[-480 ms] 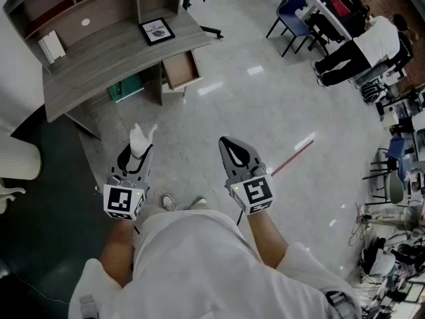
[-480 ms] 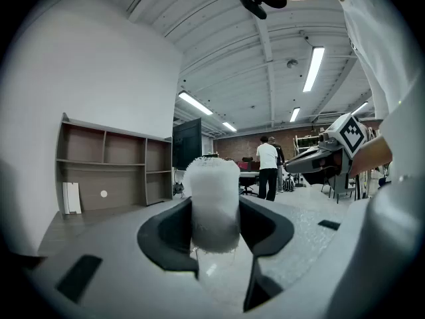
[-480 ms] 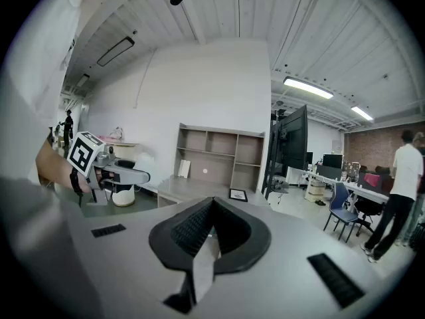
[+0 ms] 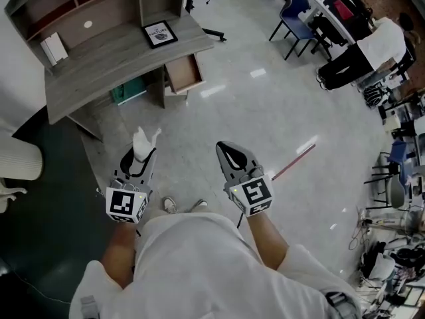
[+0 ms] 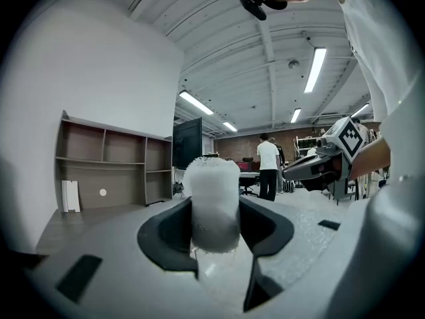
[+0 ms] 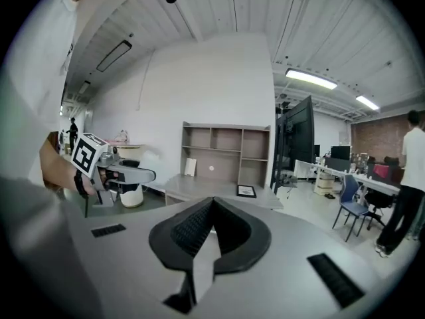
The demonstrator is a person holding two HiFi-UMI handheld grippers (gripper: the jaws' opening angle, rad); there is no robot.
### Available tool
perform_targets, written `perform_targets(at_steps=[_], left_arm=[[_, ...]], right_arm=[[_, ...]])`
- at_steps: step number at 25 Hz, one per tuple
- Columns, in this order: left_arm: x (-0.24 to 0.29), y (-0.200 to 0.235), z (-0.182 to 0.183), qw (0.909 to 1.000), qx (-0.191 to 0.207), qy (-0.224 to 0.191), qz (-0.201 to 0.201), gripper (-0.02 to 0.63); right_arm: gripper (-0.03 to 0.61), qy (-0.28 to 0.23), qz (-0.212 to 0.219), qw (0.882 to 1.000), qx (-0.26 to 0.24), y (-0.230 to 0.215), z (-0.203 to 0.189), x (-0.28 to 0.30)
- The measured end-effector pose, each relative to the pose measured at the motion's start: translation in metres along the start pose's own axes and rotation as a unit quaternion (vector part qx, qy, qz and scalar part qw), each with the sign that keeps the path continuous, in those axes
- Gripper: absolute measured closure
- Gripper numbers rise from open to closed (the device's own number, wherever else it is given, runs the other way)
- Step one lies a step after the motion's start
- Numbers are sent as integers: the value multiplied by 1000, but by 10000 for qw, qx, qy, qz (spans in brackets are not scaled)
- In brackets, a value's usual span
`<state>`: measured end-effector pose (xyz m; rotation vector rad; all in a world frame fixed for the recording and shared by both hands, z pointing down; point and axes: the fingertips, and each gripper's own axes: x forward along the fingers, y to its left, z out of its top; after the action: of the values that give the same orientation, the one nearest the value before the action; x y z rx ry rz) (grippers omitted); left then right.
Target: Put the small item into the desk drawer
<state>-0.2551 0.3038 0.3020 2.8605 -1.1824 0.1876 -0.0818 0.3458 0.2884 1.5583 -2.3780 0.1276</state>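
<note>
Overhead and two low views share desk (image 4: pixel 99 65).

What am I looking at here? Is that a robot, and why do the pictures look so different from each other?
There is no robot here: a person holds a hand tool with two jaws in each hand. The head view comes from a camera on the person's head, looking down at both tools and the floor. The two gripper views come from cameras riding on each tool, looking along its jaws. The left gripper has its jaws closed on a small white item with a fuzzy surface. The right gripper has its jaws together with nothing between them. Ahead stands a grey desk with a framed picture on top and an open drawer beneath, which is probably where the item is meant to go.
</note>
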Motion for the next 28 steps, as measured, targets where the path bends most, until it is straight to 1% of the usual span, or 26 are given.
perform_targets(at_steps=[2, 4, 10, 14, 18, 21, 25, 28], left_arm=[[0, 5, -3, 10000, -38, 11, -4, 426], [-1, 10, -6, 10000, -80, 27, -10, 426], [-4, 24, -25, 9997, -180, 148, -108, 426], [5, 29, -39, 9990, -301, 314, -126, 426], [38, 33, -41, 9986, -277, 400, -185, 426], [76, 38, -38, 9987, -224, 431, -152, 426], [142, 45, -34, 9980, -327, 546, -53, 426], [200, 39, -16, 9978, -348, 563, -95, 426]], right_arm=[[581, -72, 129, 9999, 48, 8, 5, 8], [580, -79, 163, 9998, 52, 14, 7, 13], [580, 95, -4, 9996, 255, 19, -9, 25], [581, 183, -90, 9990, 399, 7, -21, 31], [580, 209, -145, 9984, 505, -27, -28, 54], [580, 175, -65, 9985, 514, -62, -29, 82], [581, 72, 133, 9986, 506, -120, -21, 122], [580, 47, 347, 9980, 531, -169, -13, 149]])
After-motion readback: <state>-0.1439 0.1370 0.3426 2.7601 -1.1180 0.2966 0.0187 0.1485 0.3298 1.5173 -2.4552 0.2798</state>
